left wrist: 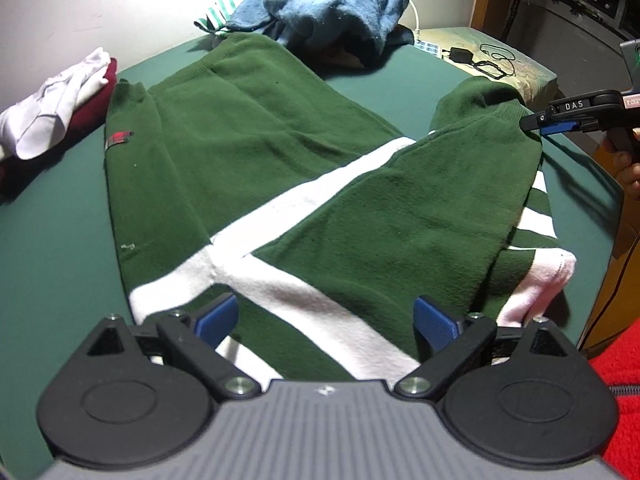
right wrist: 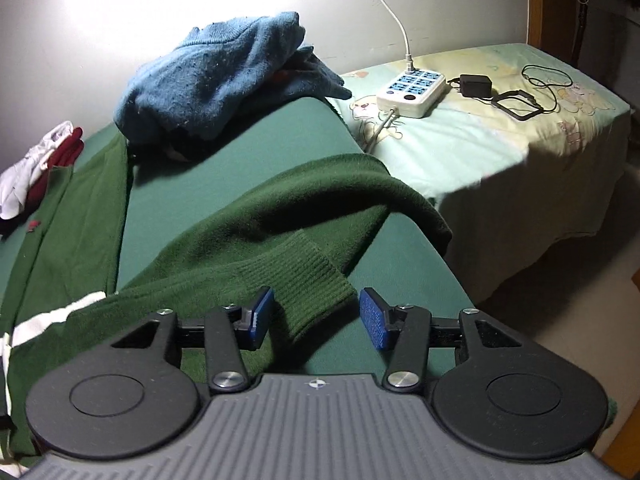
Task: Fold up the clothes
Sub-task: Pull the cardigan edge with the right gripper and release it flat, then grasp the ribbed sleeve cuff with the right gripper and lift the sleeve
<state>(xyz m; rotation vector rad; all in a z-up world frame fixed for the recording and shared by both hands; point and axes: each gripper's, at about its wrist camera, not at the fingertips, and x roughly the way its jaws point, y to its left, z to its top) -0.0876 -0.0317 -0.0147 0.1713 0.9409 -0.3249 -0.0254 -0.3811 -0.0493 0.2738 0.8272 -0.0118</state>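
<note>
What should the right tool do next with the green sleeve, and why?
Probably close on the ribbed cuff: the right tool is open with the cuff lying between its pads, and the sleeve sprawls toward the table's edge, not yet folded over the green sweater.

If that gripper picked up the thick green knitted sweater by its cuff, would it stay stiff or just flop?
Probably flop: the thick green knitted sweater lies creased, and its sleeve curves limply over the table edge. It looks fairly heavy for cloth, being thick. The ribbed cuff should grip well; it lies between the right gripper pads.
</note>
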